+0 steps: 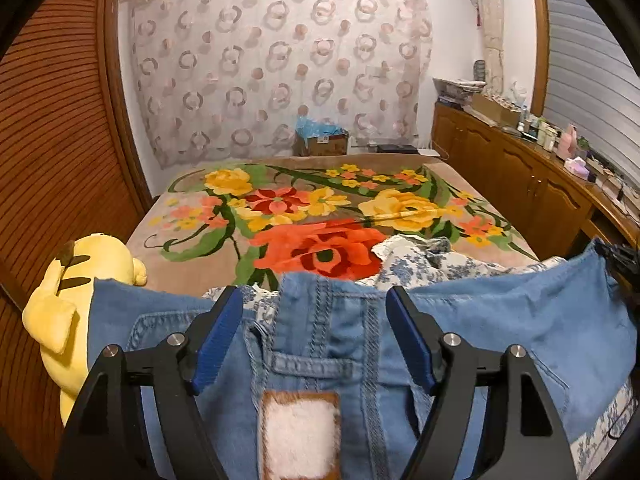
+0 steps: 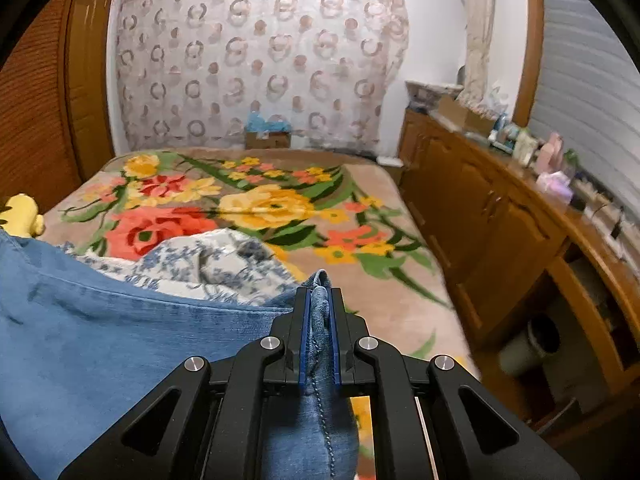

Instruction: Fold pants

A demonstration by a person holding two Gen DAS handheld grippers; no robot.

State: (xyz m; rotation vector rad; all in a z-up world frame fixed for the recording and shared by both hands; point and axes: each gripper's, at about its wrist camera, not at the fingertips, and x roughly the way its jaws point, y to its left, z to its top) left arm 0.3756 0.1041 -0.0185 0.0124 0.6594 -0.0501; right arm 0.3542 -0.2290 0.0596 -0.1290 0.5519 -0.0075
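Blue denim pants (image 1: 500,320) are stretched across the near end of the bed, waistband with a belt loop and a pale leather patch (image 1: 300,436) facing me. My left gripper (image 1: 316,300) is open, its blue pads either side of the waistband's middle, touching nothing that I can see. My right gripper (image 2: 319,300) is shut on a bunched edge of the pants (image 2: 120,340), which spread away to the left in the right wrist view.
A bed with a floral blanket (image 1: 320,208) lies ahead. A blue-and-white floral cloth (image 1: 424,260) is crumpled behind the pants. A yellow plush toy (image 1: 68,300) sits at the left. A wooden cabinet (image 1: 520,184) with clutter runs along the right.
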